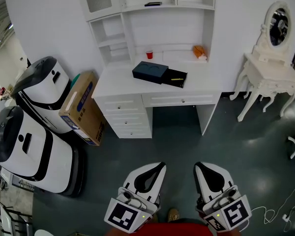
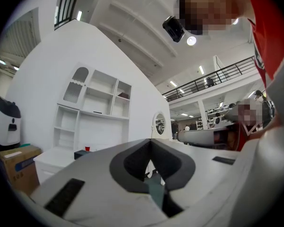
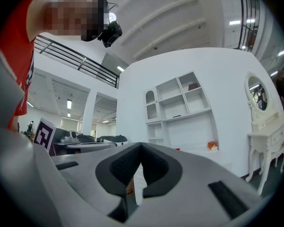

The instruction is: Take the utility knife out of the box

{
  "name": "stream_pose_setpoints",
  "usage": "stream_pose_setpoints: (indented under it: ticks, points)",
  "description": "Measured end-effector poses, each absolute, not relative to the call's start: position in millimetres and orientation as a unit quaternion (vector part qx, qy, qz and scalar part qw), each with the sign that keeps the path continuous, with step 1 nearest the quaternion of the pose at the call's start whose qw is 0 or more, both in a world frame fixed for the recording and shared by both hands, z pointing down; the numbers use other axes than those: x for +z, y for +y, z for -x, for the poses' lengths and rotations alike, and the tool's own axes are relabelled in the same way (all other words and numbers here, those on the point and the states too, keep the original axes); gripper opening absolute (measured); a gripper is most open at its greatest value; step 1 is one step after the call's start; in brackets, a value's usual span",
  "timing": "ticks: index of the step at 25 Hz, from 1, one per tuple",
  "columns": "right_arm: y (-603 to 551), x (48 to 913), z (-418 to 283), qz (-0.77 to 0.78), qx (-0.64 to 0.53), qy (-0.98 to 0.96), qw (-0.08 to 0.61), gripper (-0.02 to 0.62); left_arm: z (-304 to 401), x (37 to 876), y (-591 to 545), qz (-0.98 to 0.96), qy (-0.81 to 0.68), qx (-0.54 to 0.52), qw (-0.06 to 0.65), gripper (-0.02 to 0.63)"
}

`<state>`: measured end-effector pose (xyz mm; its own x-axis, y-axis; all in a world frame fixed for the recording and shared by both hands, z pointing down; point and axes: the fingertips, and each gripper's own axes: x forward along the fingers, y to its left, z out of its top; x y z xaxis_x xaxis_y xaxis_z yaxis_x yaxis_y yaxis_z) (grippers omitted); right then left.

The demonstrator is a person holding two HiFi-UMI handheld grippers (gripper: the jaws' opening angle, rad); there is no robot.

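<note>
Scene inventory, nearest first

1. Red garment [image 1: 174, 228] of the person, at the bottom edge of the head view; a shoe [image 1: 173, 213] shows just above it on the dark floor [image 1: 187, 146]
2. Left gripper [image 1: 161, 164]: white shell with black pads and a marker cube [image 1: 124, 215] at its rear. Its jaws are pressed together tip to tip with nothing between them, as the left gripper view confirms. It is held low over the floor, pointing towards the desk
3. Right gripper [image 1: 198, 164]: same build, with its own marker cube [image 1: 234, 213]. Its jaws are likewise pressed together and empty. It sits beside the left gripper, apart from it
4. Thin cable [image 1: 280, 210] lying on the floor at the right
5. Two white-and-black machines [image 1: 39, 151] standing at the left, one behind the other
6. Cardboard carton [image 1: 83, 107], tilted, leaning against the left side of the desk
7. White desk [image 1: 123, 85] with drawers, well apart from both grippers
8. Dark box [image 1: 150, 72] on the desktop, with its inner tray [image 1: 182, 73] slid out to the right
9. Utility knife [image 1: 177, 78]: a slim yellow item lying in the slid-out tray, touched by neither gripper
10. Red cup [image 1: 149, 54] and an orange object [image 1: 200, 52] at the back of the desktop
11. White shelf unit [image 1: 137, 14] above the desk, with a dark flat item [image 1: 153, 4] on an upper shelf
12. White dressing table [image 1: 270, 77] with an oval mirror [image 1: 279, 24], to the right of the desk
</note>
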<state>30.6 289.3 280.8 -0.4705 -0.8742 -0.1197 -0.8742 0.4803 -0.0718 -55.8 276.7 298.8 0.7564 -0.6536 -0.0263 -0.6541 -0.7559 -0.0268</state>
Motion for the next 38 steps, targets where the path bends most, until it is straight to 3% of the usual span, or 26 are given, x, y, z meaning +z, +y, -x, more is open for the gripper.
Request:
stream_pose_setpoints:
  ticks: [21,38]
  points:
    - [208.8,296.0,-65.5,0.492,-0.002,0.868,0.060,-0.003,16.2,306.6,192.1,0.931,0.364,0.010,0.019,0.018]
    - [20.4,293.6,-40.4,0.506,-0.006,0.862,0.042,-0.003,33.4,308.3,3.1,0.939,0.344,0.010,0.005,0.018]
